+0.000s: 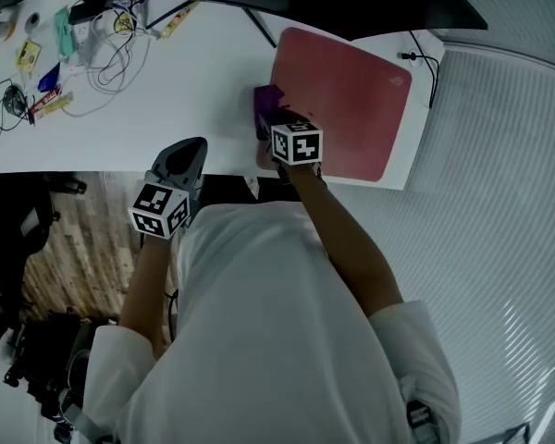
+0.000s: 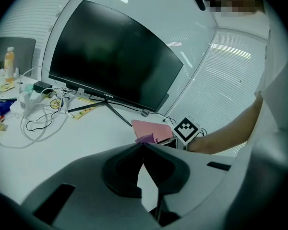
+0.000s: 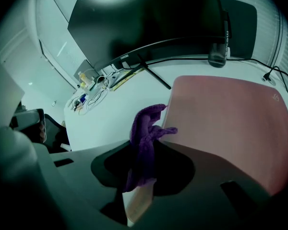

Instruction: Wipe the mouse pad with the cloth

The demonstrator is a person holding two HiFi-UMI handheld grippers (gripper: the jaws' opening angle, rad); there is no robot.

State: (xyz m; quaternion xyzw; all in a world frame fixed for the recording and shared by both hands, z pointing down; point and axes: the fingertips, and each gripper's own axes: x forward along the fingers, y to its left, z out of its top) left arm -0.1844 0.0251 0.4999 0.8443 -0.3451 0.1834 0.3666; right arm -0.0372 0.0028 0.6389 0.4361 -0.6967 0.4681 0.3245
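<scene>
- The left gripper sits at the near edge of the white desk. Its jaws are pressed together with nothing between them, and it's well apart from the pad.
- The right gripper is the one in play, with its jaws clamped on the purple cloth. A bunched fold pokes out ahead of the tips.
- That fold sits right at the left edge of the pink mouse pad, towards its near-left corner. I can't tell whether it's actually pressing on the surface.
- From the jaws, nearly the whole pad lies to the right and farther away, and its long side runs on towards the desk's right edge.
- Judging from that, the right gripper is much the nearer, and the coming stroke wants to carry the cloth rightward along that long side.
</scene>
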